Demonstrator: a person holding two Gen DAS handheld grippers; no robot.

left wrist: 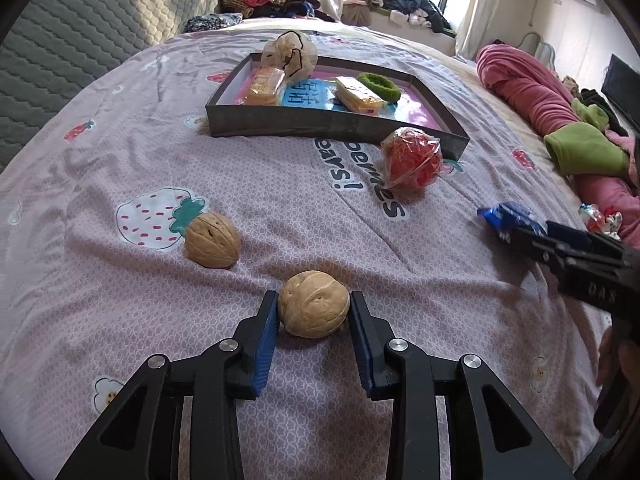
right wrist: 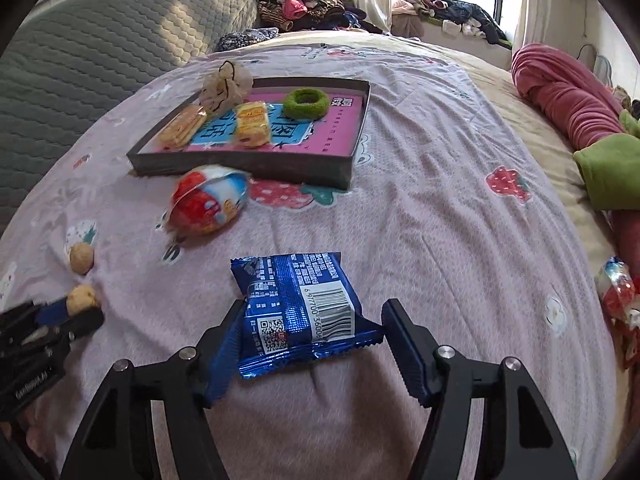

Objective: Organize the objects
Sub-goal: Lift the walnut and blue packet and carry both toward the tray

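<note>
Through my left wrist camera, my left gripper (left wrist: 314, 308) has its blue pads pressed against both sides of a tan walnut (left wrist: 313, 304) resting on the pink strawberry-print bedsheet (left wrist: 280, 216). A second walnut (left wrist: 212, 239) lies apart, up and to the left. Beyond them sits a shallow dark tray (left wrist: 320, 124) holding two yellow biscuit packs, a green hair tie (left wrist: 379, 85) and a pale mesh pouch (left wrist: 289, 53) at its far edge. A clear bag of red bits (left wrist: 413, 162) rests just beside the tray's near right corner. Through my right wrist camera, my right gripper (right wrist: 312, 334) is half closed around a blue foil snack packet (right wrist: 298, 312); both pads touch its crinkled side edges, and it lies on the sheet, barcode up. A red, white and blue packet (right wrist: 208, 205) lies near the tray's front wall.
</note>
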